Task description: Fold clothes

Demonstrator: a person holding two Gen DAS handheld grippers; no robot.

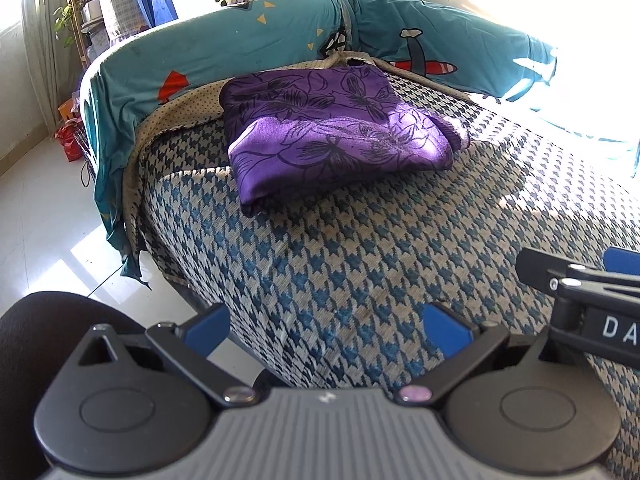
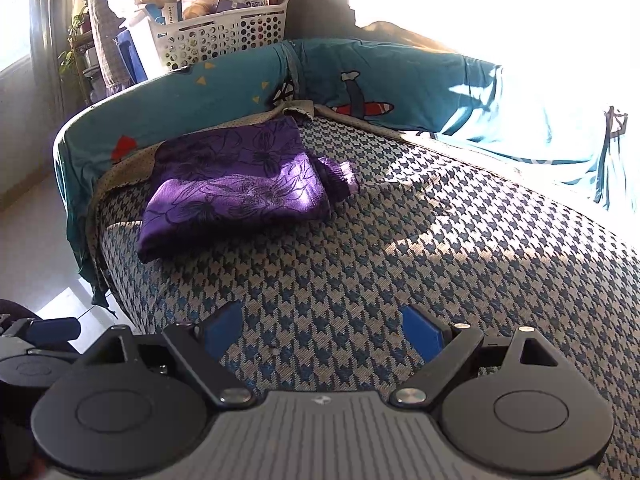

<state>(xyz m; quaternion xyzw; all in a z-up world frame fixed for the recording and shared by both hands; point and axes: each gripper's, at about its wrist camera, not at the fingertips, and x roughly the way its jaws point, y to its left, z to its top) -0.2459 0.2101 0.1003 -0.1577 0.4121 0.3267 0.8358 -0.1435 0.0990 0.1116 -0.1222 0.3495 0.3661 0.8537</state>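
A purple garment (image 1: 332,136) with a black flower print lies folded in a compact stack on the houndstooth sofa seat (image 1: 340,272), near the far left corner; a sleeve cuff sticks out at its right side (image 2: 340,174). My left gripper (image 1: 326,330) hovers open over the seat's front edge, well short of the garment, with nothing between its blue pads. My right gripper (image 2: 322,332) is also open and empty, over the near part of the seat (image 2: 400,248). The right gripper's body shows at the right edge of the left wrist view.
A teal printed cover (image 1: 240,44) drapes the sofa back and left arm. A white perforated laundry basket (image 2: 224,28) full of bags stands behind the sofa. White tiled floor (image 1: 44,208) lies left of the sofa, with a plant shelf (image 1: 80,12) by the window.
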